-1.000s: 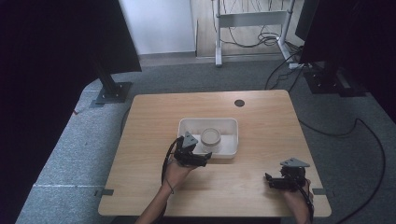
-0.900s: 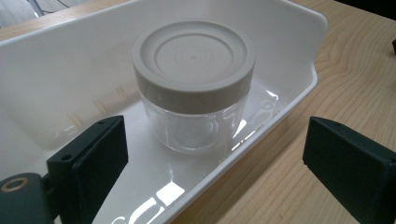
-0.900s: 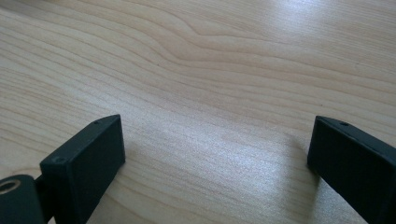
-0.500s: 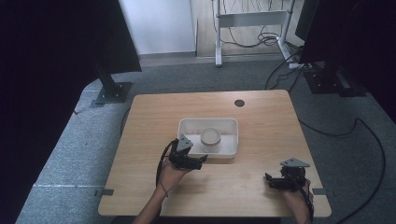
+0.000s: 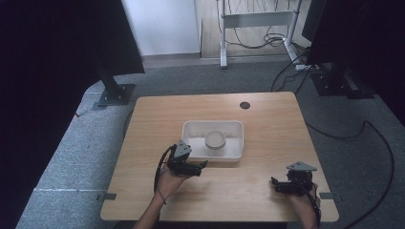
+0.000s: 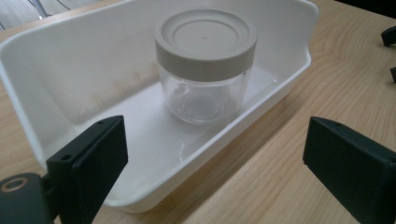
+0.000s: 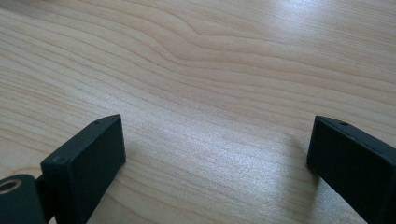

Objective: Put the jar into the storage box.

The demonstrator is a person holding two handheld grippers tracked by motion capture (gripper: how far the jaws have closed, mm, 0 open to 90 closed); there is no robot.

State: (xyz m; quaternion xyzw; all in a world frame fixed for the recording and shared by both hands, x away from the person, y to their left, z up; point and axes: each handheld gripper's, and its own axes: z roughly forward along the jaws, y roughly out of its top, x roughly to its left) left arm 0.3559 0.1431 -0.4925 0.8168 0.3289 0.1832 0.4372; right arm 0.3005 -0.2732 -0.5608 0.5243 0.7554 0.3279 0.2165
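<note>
Both tools are black, each topped with a grey three-cornered plate. The left tool (image 5: 188, 164) trails a looping black cable; the right tool (image 5: 292, 181) has one too. Jaws are flat, black, screw-dimpled blocks.

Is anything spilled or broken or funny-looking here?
Nothing stands out. The lidded glass jar stands upright inside the white tray, empty and clean, lid on straight. The tray sits flat on the wooden table, with no spill showing around it.

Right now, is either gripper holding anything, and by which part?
Nothing is held. The left gripper is open facing the jar in the tray; the right gripper is open over bare table.
</note>
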